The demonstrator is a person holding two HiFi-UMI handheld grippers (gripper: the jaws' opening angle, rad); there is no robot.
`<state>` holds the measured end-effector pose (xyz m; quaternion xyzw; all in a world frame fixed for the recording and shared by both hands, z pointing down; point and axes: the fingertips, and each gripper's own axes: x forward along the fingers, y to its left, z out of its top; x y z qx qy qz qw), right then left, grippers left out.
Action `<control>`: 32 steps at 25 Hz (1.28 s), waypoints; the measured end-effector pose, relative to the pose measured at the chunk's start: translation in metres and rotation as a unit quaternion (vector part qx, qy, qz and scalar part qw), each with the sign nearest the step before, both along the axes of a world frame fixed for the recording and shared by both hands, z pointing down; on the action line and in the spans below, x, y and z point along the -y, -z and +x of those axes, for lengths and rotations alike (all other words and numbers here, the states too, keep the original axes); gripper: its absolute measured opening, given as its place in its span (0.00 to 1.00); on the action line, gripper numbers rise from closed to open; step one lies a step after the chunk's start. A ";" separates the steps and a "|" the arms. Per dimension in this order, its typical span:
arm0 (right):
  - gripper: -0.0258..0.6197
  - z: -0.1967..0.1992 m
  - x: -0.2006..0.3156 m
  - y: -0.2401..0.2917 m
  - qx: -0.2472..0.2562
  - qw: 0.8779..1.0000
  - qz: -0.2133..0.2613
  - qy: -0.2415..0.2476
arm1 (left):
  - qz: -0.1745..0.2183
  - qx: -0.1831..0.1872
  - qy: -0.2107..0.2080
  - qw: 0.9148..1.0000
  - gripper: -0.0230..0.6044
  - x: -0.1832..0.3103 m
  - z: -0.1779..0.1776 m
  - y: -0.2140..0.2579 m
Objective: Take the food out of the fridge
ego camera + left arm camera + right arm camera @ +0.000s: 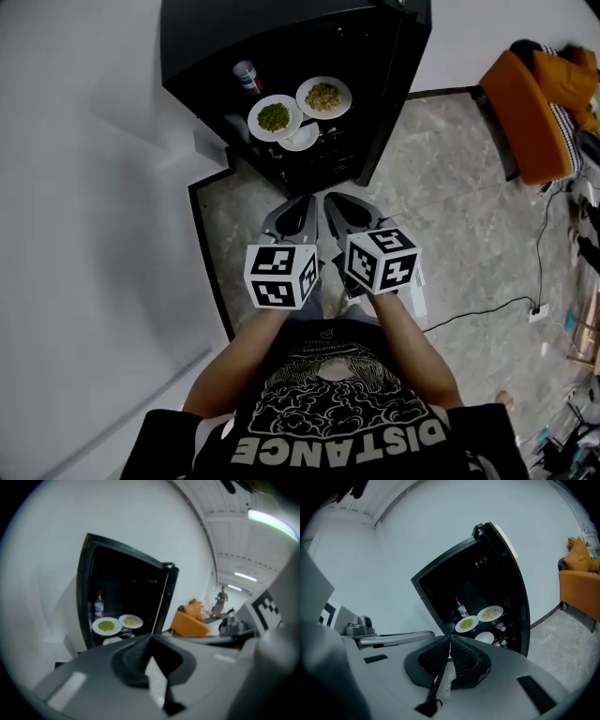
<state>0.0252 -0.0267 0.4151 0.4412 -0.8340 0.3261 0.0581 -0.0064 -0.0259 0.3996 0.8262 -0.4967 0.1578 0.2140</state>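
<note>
A black fridge (375, 56) stands open ahead of me. On its shelf sit a white plate of green food (274, 117) and a white plate of yellowish food (323, 96), with a red-capped bottle (247, 77) behind them. An empty white dish (301, 140) rests on a lower shelf. My left gripper (309, 199) and right gripper (330, 197) hover side by side over the floor, short of the fridge, both shut and empty. The left gripper view shows the green plate (107, 626) and yellowish plate (131, 620). The right gripper view shows them too: green plate (467, 623), yellowish plate (490, 613).
The fridge door (513, 588) hangs open on the right side. A white wall (84, 234) runs along the left. An orange armchair (530, 112) stands at the right, and a black cable (497, 305) crosses the marble floor. A person (221, 599) stands far off.
</note>
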 end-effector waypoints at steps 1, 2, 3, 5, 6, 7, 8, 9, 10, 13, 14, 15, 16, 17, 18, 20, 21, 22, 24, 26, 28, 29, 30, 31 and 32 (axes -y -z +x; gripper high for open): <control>0.04 -0.002 0.009 -0.005 0.010 1.000 -0.007 -0.008 | 0.000 -0.002 -0.004 1.000 0.04 0.008 -0.003 -0.002; 0.04 -0.004 0.019 -0.009 0.022 1.000 -0.015 -0.017 | -0.001 -0.004 -0.009 1.000 0.04 0.017 -0.006 -0.005; 0.04 -0.005 0.028 -0.014 0.035 0.999 -0.022 -0.028 | -0.002 -0.005 -0.014 1.000 0.04 0.025 -0.009 -0.008; 0.04 -0.005 0.049 -0.022 0.061 0.996 -0.033 -0.052 | -0.004 -0.008 -0.024 1.000 0.04 0.042 -0.014 -0.013; 0.04 -0.004 0.059 -0.025 0.070 0.995 -0.036 -0.065 | -0.005 -0.009 -0.029 1.000 0.04 0.051 -0.015 -0.015; 0.04 -0.002 0.069 -0.029 0.077 0.993 -0.038 -0.078 | -0.005 -0.010 -0.034 0.999 0.04 0.061 -0.016 -0.017; 0.04 0.000 0.079 -0.032 0.082 0.992 -0.037 -0.090 | -0.005 -0.012 -0.038 0.999 0.04 0.069 -0.017 -0.019; 0.04 0.002 0.088 -0.035 0.086 0.990 -0.037 -0.101 | -0.004 -0.013 -0.043 0.999 0.04 0.078 -0.016 -0.020; 0.04 0.004 0.096 -0.038 0.090 0.989 -0.036 -0.112 | -0.003 -0.015 -0.049 0.999 0.04 0.087 -0.016 -0.022; 0.04 0.013 0.122 -0.050 0.117 0.982 -0.040 -0.146 | -0.004 -0.018 -0.066 0.998 0.04 0.111 -0.012 -0.030; 0.04 0.017 0.131 -0.055 0.131 0.977 -0.042 -0.160 | -0.005 -0.019 -0.072 0.997 0.04 0.118 -0.010 -0.032; 0.04 0.021 0.139 -0.059 0.146 0.973 -0.045 -0.174 | -0.006 -0.019 -0.078 0.997 0.04 0.124 -0.009 -0.035; 0.04 0.026 0.146 -0.065 0.159 0.968 -0.048 -0.186 | -0.006 -0.019 -0.082 0.996 0.04 0.129 -0.007 -0.037; 0.04 0.031 0.153 -0.070 0.173 0.964 -0.050 -0.197 | -0.007 -0.019 -0.085 0.996 0.04 0.134 -0.006 -0.039; 0.04 0.035 0.160 -0.075 0.185 0.960 -0.052 -0.206 | -0.008 -0.019 -0.088 0.996 0.04 0.139 -0.005 -0.042; 0.04 0.042 0.174 -0.087 0.206 0.952 -0.056 -0.219 | -0.011 -0.016 -0.090 0.996 0.04 0.149 -0.003 -0.048; 0.04 0.045 0.180 -0.093 0.214 0.949 -0.058 -0.224 | -0.012 -0.015 -0.091 0.996 0.04 0.153 -0.001 -0.052; 0.05 0.047 0.186 -0.099 0.221 0.946 -0.061 -0.228 | -0.013 -0.014 -0.093 0.996 0.04 0.156 0.001 -0.055; 0.05 0.050 0.196 -0.111 0.233 0.942 -0.066 -0.233 | -0.013 -0.014 -0.094 0.995 0.04 0.163 0.005 -0.060; 0.05 0.051 0.205 -0.121 0.243 0.938 -0.070 -0.235 | -0.013 -0.014 -0.097 0.995 0.04 0.169 0.009 -0.066; 0.11 0.050 0.213 -0.129 0.257 0.934 -0.075 -0.237 | -0.014 -0.011 -0.101 0.995 0.04 0.174 0.014 -0.071; 0.14 0.050 0.217 -0.133 0.265 0.931 -0.078 -0.239 | -0.014 -0.009 -0.104 0.994 0.04 0.176 0.015 -0.073; 0.15 0.050 0.221 -0.137 0.272 0.928 -0.081 -0.241 | -0.014 -0.007 -0.105 0.994 0.04 0.179 0.017 -0.075; 0.16 0.051 0.225 -0.142 0.278 0.926 -0.085 -0.243 | -0.014 -0.006 -0.106 0.994 0.04 0.181 0.018 -0.077; 0.16 0.051 0.229 -0.146 0.282 0.923 -0.088 -0.246 | -0.013 -0.004 -0.108 0.994 0.04 0.183 0.019 -0.079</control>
